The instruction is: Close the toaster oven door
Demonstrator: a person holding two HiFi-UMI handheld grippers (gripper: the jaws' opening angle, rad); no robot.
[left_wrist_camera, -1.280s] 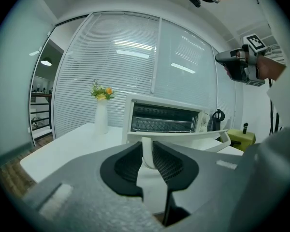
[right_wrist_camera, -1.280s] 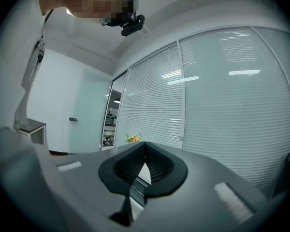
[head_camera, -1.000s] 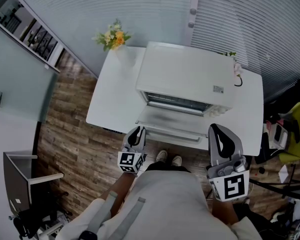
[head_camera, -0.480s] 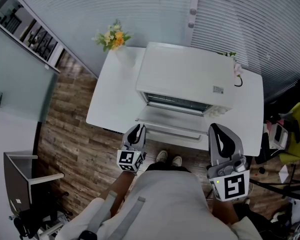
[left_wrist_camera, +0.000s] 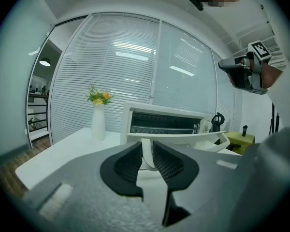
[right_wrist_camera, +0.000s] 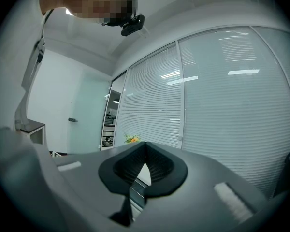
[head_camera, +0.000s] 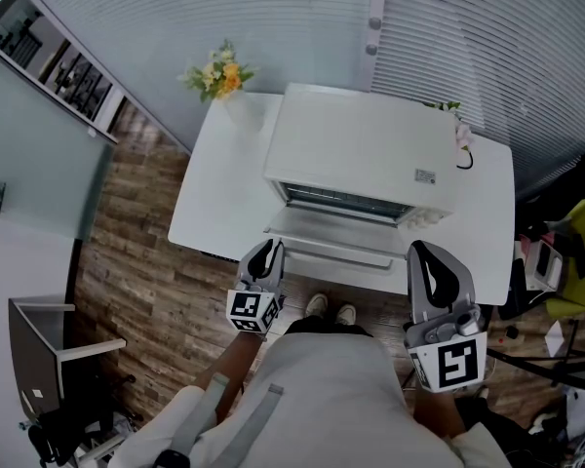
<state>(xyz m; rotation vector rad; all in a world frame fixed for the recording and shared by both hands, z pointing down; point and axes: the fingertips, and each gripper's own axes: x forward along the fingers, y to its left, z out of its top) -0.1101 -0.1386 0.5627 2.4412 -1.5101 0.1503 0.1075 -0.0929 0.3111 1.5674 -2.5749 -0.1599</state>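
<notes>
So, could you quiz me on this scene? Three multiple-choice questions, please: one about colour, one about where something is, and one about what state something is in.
1. What colour is the toaster oven?
A. white
B. red
C. black

2. Where does the vase stand?
A. on top of the oven
B. on the table, left of the oven
C. on the floor

3. The door of the oven is:
A. shut
B. open, folded down
C. missing

Answers:
1 A, its whole casing is white.
2 B, it stands at the table's far left corner, beside the oven.
3 B, the rack inside shows above the lowered door.
</notes>
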